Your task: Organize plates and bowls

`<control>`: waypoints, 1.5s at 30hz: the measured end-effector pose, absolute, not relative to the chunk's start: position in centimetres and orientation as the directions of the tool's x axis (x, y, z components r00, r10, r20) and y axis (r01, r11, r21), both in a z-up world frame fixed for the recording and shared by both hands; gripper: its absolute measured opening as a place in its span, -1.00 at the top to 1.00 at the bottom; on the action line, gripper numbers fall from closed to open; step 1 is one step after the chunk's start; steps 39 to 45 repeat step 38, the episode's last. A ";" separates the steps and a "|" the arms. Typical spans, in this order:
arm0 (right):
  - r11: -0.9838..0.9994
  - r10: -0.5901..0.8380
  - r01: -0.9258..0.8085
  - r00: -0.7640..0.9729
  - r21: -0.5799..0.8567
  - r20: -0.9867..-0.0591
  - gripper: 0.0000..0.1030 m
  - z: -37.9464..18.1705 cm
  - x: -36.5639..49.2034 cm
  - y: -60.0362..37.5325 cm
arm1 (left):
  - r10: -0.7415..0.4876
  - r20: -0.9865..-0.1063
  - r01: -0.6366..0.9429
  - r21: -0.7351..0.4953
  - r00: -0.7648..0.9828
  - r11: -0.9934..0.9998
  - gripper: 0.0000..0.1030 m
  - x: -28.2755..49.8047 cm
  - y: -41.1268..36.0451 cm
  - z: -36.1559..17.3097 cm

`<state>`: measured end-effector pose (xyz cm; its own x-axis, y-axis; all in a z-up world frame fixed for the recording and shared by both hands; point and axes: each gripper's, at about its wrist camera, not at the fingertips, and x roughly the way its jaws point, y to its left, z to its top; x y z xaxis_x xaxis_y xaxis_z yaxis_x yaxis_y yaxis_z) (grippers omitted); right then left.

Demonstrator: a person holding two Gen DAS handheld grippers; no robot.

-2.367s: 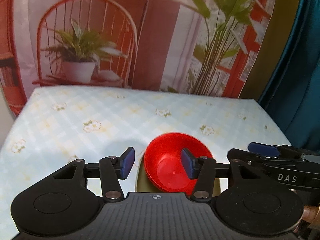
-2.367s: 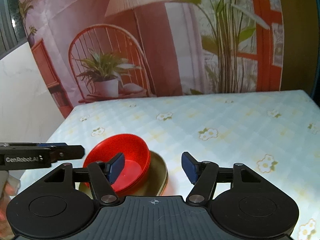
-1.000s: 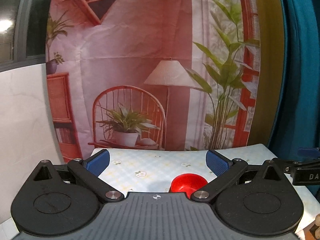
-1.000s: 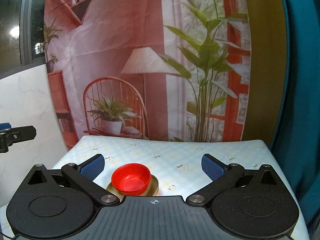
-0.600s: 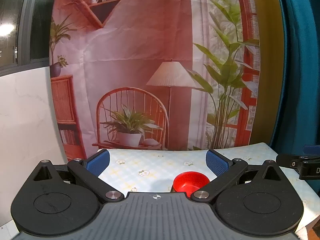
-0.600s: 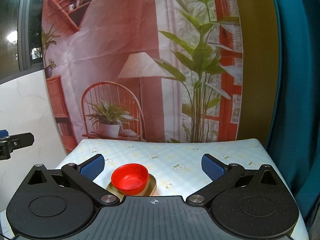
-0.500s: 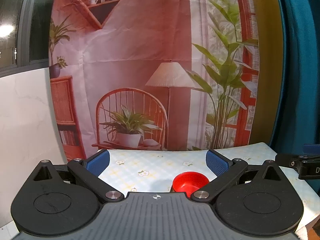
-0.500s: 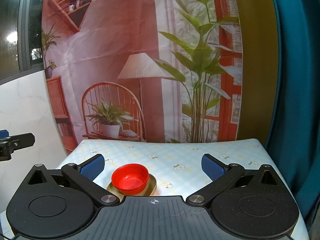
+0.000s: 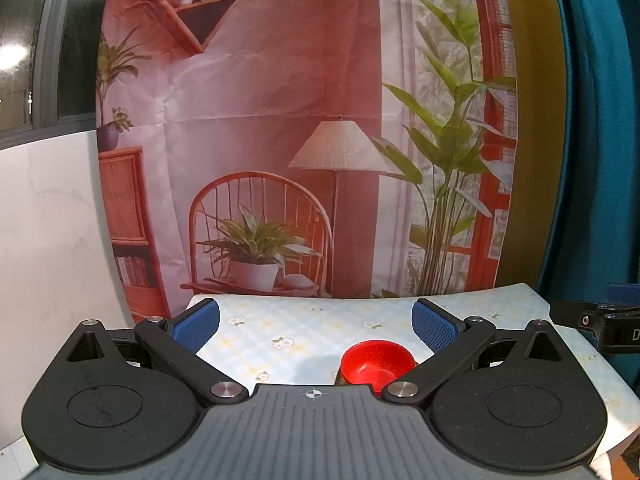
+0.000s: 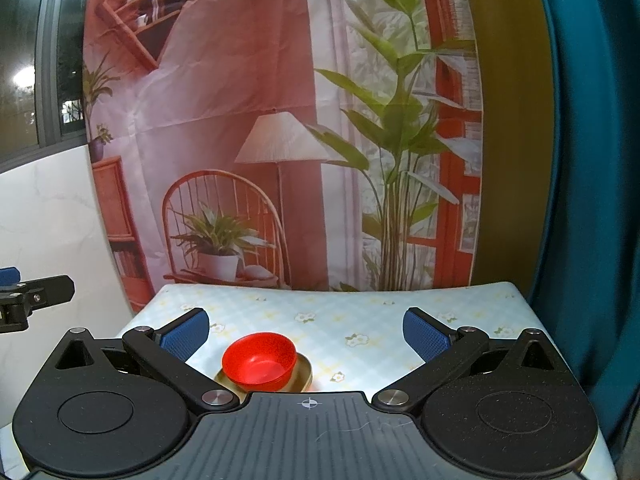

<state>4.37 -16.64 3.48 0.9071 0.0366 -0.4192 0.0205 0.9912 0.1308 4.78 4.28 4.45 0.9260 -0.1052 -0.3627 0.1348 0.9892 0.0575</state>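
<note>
A glossy red bowl point(image 10: 259, 364), round and smooth, sits inside a shallow gold-toned plate point(image 10: 306, 372) on the table's pale checked cloth point(image 10: 360, 320) printed with small flowers. The left gripper point(image 9: 316, 322) and the right gripper point(image 10: 306, 330) both hold their ridged blue pads spread wide, gripping nothing, well back from the dishes. Compared with 2.4 seconds ago, both have pulled far away from the bowl and opened much wider.

Red bowl point(image 10: 259, 363) sitting in gold plate point(image 10: 305, 372) on floral tablecloth point(image 10: 360, 320), right gripper point(image 10: 306, 330) spread wide, empty, above them
</note>
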 end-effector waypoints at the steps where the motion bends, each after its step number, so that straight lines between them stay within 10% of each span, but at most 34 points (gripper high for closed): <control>1: 0.991 0.037 0.020 0.908 0.130 -0.418 -0.99 3.5 4.3 -16.6 | -0.105 -0.363 0.135 0.059 0.926 0.989 -1.00 4.8 4.3 4.5; 45: 0.991 0.037 0.020 0.915 0.135 -0.401 -0.99 4.0 3.9 -16.6 | -0.137 -0.372 0.167 0.050 0.918 0.985 -1.00 5.0 4.8 4.1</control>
